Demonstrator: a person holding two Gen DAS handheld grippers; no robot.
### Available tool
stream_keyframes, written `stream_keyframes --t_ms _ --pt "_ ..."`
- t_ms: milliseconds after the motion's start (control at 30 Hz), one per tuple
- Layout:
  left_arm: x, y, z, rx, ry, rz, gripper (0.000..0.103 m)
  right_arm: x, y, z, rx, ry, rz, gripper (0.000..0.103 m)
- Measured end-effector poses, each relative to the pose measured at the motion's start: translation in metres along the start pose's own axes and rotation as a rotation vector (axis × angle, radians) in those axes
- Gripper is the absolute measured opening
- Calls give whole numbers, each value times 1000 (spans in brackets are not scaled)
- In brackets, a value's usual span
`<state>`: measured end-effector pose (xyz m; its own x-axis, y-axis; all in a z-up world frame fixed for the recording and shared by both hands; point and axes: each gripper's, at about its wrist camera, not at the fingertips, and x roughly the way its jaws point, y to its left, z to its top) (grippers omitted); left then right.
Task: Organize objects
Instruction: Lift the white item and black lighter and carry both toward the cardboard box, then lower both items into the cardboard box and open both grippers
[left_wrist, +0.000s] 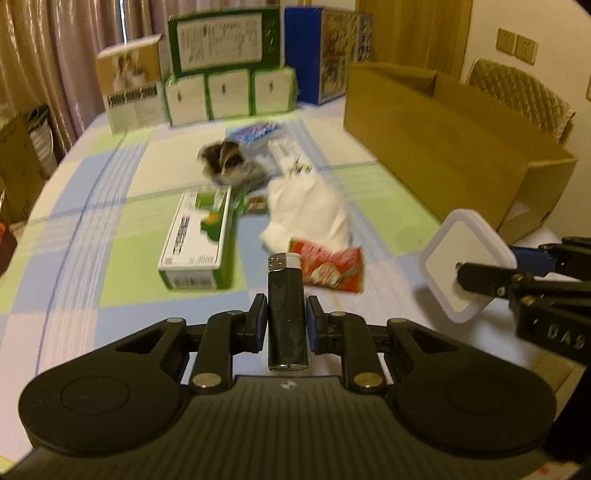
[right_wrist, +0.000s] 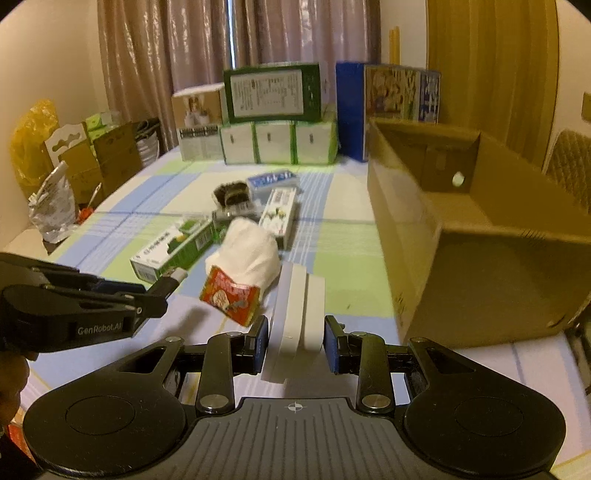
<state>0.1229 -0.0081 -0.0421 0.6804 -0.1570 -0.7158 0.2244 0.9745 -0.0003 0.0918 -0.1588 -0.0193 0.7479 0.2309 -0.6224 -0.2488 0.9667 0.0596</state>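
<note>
The carton (right_wrist: 476, 236) is lying open on the right side of the table (left_wrist: 74, 258), its mouth turned up and its long axis running away from both grippers. In the right wrist view its near wall is standing just right of the right gripper (right_wrist: 295, 345), so that hand is the nearer one to the carton; the left gripper (left_wrist: 286, 319) is sitting further left, with the carton well off to its right and ahead.

Between the hands and the stacked boxes (right_wrist: 273, 118) at the far edge, the loose pile is waiting on the cloth: a green box (left_wrist: 197, 238), a white bag (left_wrist: 310, 210), a red packet (left_wrist: 330, 267), and smaller packs behind them, blurred in the left view.

The right gripper is pinching a white square container (right_wrist: 295, 314) edgewise between its pads, the flat faces turned sideways, held above the table. It looks ready to swing right and over the carton's near wall.

The left gripper is clamping a black lighter (left_wrist: 287, 314) by its body, long axis pointing forward along the fingers, metal head away from the camera. Judging by the layout, it would have to cross rightward past the other hand to reach the carton, so the container probably goes in first.
</note>
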Motion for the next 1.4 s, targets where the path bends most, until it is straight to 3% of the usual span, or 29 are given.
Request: stream_keyframes --t_ms 267,533,700,833,1233,1300,1400 --pt "-47 -38 41 32 -87 -46 18 -54 -15 31 6 -112 -9 29" --pt "-60 -93 98 85 -153 -119 18 -85 -78 81 14 -190 -90 29" --pt "-46 -128 133 109 -168 -169 18 -84 -125 101 11 -192 -165 29" --pt "-22 -156 155 139 -151 -216 18 -71 -160 110 58 -169 -174 29" --pt "51 -200 164 209 -73 -237 18 -48 -216 106 135 -132 -185 29" --pt "53 -199 164 199 -85 -224 28 -43 -219 105 143 -119 -179 29" --pt "52 -193 166 192 -76 -223 28 -38 -221 103 151 -108 -171 29"
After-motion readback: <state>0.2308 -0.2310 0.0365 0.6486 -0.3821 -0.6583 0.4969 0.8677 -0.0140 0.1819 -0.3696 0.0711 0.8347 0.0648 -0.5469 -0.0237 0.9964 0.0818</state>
